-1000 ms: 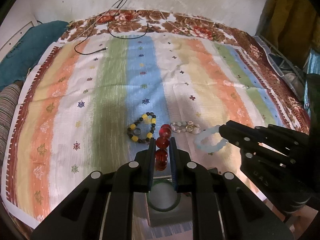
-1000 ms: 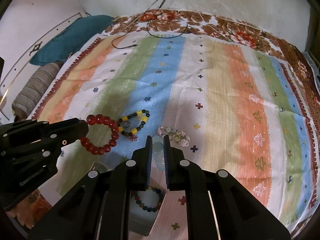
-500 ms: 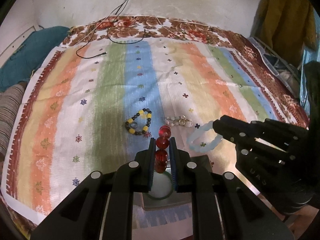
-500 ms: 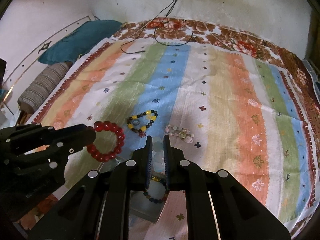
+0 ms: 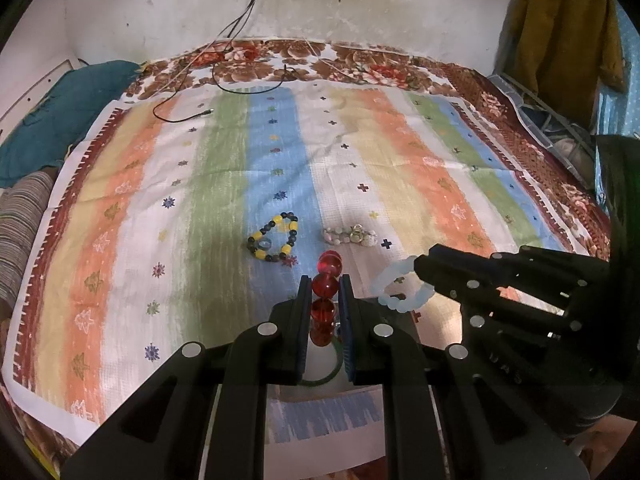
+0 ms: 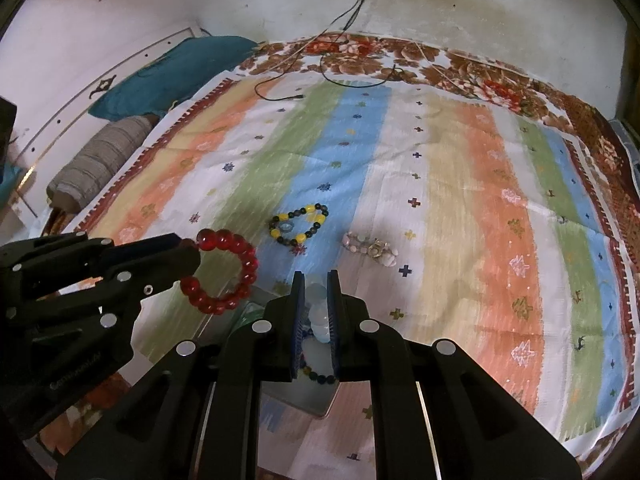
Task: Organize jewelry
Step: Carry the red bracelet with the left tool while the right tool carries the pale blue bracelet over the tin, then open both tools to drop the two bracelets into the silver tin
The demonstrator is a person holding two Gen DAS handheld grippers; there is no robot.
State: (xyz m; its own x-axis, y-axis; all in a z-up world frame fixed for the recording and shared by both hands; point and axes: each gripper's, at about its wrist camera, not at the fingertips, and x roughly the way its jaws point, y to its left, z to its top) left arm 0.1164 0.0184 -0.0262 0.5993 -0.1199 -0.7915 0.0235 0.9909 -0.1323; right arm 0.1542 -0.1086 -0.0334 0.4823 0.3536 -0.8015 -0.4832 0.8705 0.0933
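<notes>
Red bead bracelet (image 5: 325, 300), left wrist view: lower beads hidden between closed left gripper (image 5: 325, 292) fingers, clamped, above a box (image 5: 400, 320) mostly hidden | right wrist view: pale blue bracelet (image 6: 319, 312) pinched in closed right gripper (image 6: 316, 292), mostly hidden; yellow-and-dark bracelet (image 6: 298, 224) and shell bracelet (image 6: 370, 248) on striped cloth (image 6: 460, 200) ahead.

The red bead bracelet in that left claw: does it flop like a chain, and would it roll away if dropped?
The red bead bracelet probably stays fairly springy: gripped by the left gripper at one side, its loop holds round. Its glossy round beads look hard and maybe slippery. Dropped, it would likely settle flat on the striped cloth.
</notes>
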